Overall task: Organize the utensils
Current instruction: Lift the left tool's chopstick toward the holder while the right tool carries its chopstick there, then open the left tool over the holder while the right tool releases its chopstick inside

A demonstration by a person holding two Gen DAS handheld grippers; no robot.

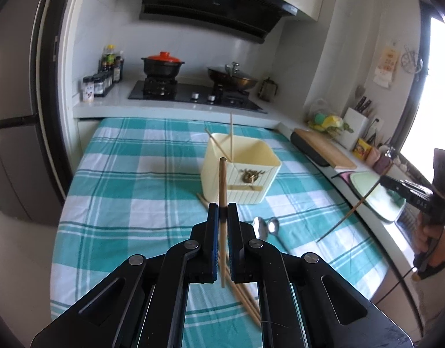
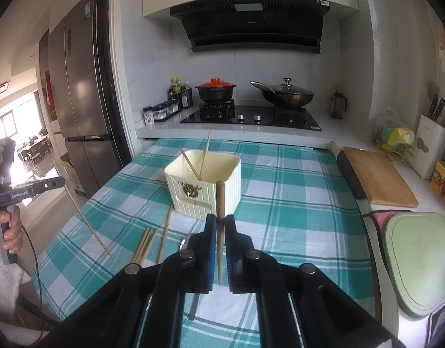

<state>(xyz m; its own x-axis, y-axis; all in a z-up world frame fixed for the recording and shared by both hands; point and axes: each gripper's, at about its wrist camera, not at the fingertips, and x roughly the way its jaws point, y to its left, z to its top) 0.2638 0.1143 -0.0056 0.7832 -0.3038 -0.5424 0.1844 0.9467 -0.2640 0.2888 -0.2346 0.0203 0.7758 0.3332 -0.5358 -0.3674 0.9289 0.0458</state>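
Note:
My left gripper [image 1: 223, 207] is shut on a wooden chopstick [image 1: 222, 179] that stands upright between its pads, in the air in front of the cream square holder [image 1: 242, 185]. My right gripper [image 2: 220, 217] is shut on a second, darker-tipped chopstick [image 2: 220, 200], also raised before the holder [image 2: 193, 194]. Two thin chopsticks [image 1: 231, 136] lean inside the holder. Several loose chopsticks [image 2: 147, 243] lie on the checked cloth [image 2: 294, 217] near it, and two metal spoons [image 1: 265, 226] lie beside them. Each gripper also shows at the edge of the other's view, with its chopstick hanging slanted.
Behind the cloth runs a counter with a hob [image 2: 251, 116], a red-lidded pot [image 2: 216, 88] and a lidded wok [image 2: 286, 94]. A wooden cutting board [image 2: 379, 177], a green board [image 2: 419, 258] and a knife block [image 2: 431, 142] line the right side. A fridge [image 2: 80, 92] stands on the left.

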